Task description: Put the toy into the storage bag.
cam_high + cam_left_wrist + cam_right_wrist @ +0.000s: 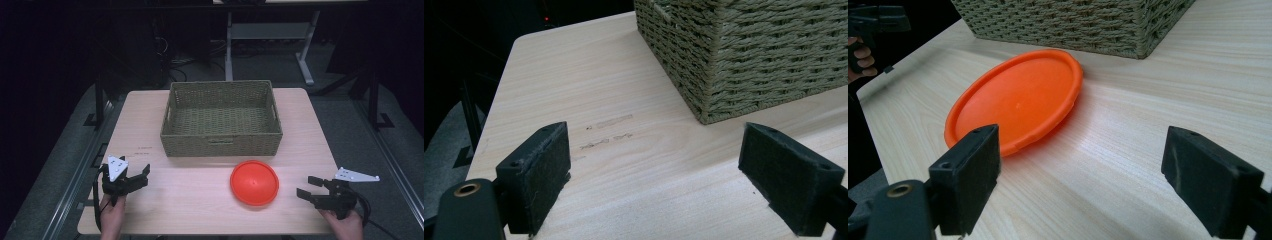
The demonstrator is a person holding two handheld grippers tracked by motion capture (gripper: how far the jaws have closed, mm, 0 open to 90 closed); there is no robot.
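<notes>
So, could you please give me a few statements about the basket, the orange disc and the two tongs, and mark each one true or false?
1. The wicker basket has nothing in it. True.
2. The orange disc lies inside the basket. False: it lies flat on the table, in front of the basket.
3. The right tongs are shut on the disc. False: their jaws stand open and apart from the disc, with nothing between them.
4. The left tongs are open and hold nothing. True.
5. The disc lies nearer the left tongs than the right tongs. False: it is nearer the right tongs.
</notes>
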